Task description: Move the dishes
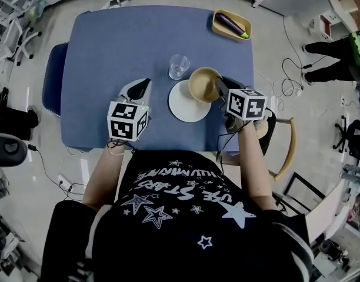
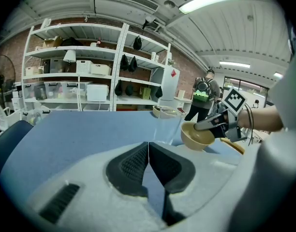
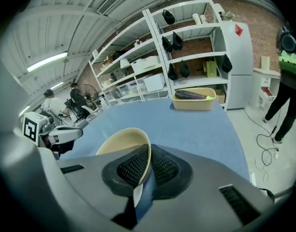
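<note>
Presently the right gripper (image 3: 149, 150) is clenched on the rim of a tan bowl (image 3: 120, 141), with one pad inside the bowl and one outside. In the head view the bowl (image 1: 203, 83) overlaps the far right edge of the white plate (image 1: 187, 103). The plate lies near the front edge of the blue worktop (image 1: 121, 46). In the left gripper view the bowl (image 2: 199, 136) looks tilted in that grip.

The left gripper (image 2: 148, 147) has its pads pressed together with nothing between them. It hangs to the left of the plate, apart from it.

A clear drinking glass (image 1: 179, 66) stands upright just beyond the plate's far left edge. Well beyond the plate, at the worktop's far right corner, is a yellow tray (image 1: 222, 28) holding an aubergine (image 1: 232, 23).
</note>
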Motion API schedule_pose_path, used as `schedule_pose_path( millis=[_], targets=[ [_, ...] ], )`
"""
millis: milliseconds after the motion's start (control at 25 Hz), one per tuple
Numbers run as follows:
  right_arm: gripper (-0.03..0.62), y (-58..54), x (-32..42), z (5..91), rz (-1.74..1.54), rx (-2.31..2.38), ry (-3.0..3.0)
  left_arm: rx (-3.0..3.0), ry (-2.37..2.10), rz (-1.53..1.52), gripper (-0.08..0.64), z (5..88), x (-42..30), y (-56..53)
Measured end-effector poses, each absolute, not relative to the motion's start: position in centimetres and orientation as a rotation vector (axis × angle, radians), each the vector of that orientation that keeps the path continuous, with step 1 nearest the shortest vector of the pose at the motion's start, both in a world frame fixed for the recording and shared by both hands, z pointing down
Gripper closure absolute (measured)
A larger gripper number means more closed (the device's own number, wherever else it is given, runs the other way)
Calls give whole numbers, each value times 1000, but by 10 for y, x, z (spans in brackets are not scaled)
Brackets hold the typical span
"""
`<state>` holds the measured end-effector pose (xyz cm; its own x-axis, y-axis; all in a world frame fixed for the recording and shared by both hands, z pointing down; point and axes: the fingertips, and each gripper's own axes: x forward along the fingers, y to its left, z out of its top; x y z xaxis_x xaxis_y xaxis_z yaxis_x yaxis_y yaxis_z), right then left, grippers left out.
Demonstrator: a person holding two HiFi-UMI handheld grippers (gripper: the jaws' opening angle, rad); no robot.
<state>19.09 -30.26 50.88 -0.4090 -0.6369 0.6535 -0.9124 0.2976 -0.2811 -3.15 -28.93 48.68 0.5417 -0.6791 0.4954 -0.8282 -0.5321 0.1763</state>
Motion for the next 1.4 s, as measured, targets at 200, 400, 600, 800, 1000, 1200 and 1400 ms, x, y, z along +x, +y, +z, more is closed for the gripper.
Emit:
schedule_pose_path(
  millis=[200, 400, 600, 800, 1000, 1200, 1400],
  targets=[
    [571, -324, 213, 509, 889, 1480, -2111, 2385, -1218, 537, 538, 491, -34, -292],
    [571, -337, 221, 519, 937, 1536, -2080, 2381, -1209, 549, 538, 494, -37, -293],
    [571, -338, 226, 531, 961, 1574, -2028, 2371, -1203, 555, 538, 497, -40, -294],
    [569, -341, 231, 539, 968, 1604, -1988, 2365, -1194, 562, 538, 501, -41, -293],
    [535, -341, 233, 541, 915, 1627, -1968, 2367, -1196, 562, 538, 502, -41, -289],
    [465, -336, 231, 532, 876, 1642, -1995, 2378, -1217, 549, 538, 498, -42, -283],
    [434, -325, 234, 506, 786, 1673, -2032, 2396, -1266, 508, 538, 482, -44, -277]
  ],
)
